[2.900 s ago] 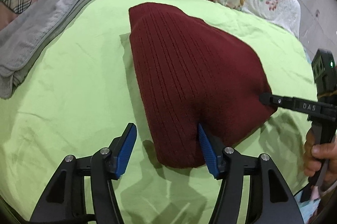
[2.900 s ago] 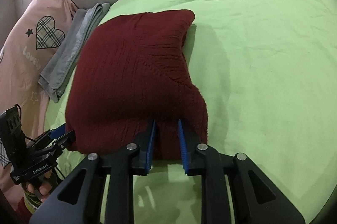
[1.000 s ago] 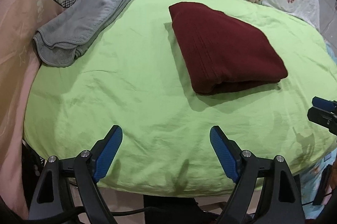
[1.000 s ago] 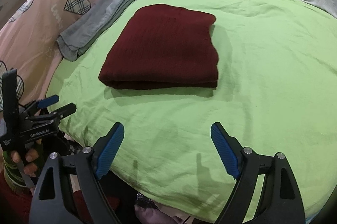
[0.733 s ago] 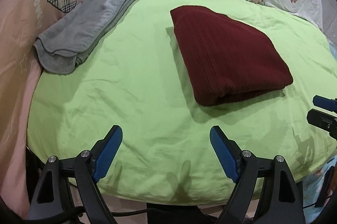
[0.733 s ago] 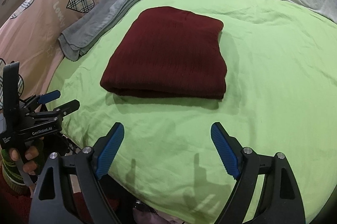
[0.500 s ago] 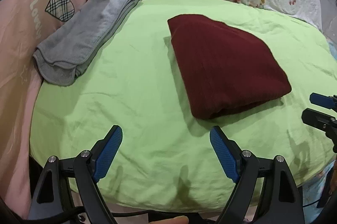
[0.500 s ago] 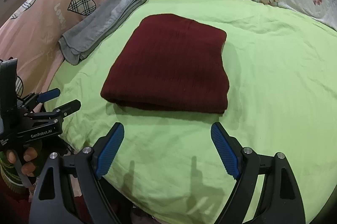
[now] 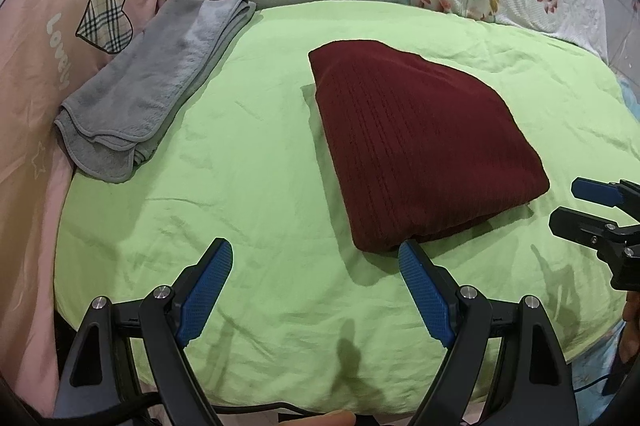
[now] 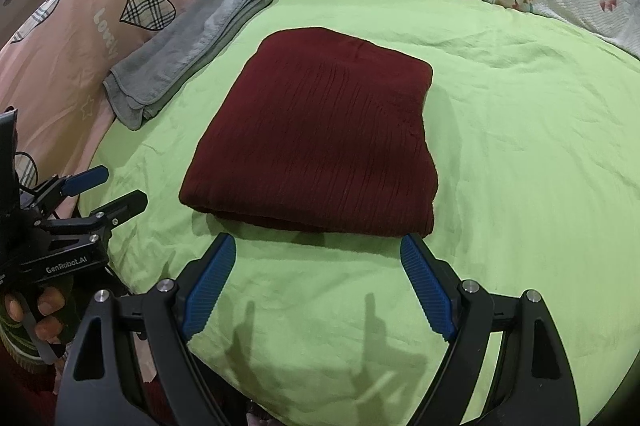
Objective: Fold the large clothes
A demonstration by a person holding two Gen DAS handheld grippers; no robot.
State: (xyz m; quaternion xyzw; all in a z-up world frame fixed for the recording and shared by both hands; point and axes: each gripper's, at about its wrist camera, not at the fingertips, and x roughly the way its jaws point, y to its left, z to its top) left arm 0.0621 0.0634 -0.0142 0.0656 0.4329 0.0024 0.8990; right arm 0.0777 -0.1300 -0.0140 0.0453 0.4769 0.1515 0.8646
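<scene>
Both claws, left claw (image 9: pixel 316 258) and right claw (image 10: pixel 318 250), now gape wide, having released the folded maroon sweater (image 10: pixel 316 134).

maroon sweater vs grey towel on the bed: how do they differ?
The maroon sweater is ribbed knit, a broad folded block mid-sheet. The grey towel is plush, a narrower strip lying at the sheet's edge against the pink bedding. Both are folded, lying flat and untouched.

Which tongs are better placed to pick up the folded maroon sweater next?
Right, by a little. The right tongs are open and squarely facing the maroon sweater's near edge. The left tongs are also open but offset, with only one finger near its corner.
</scene>
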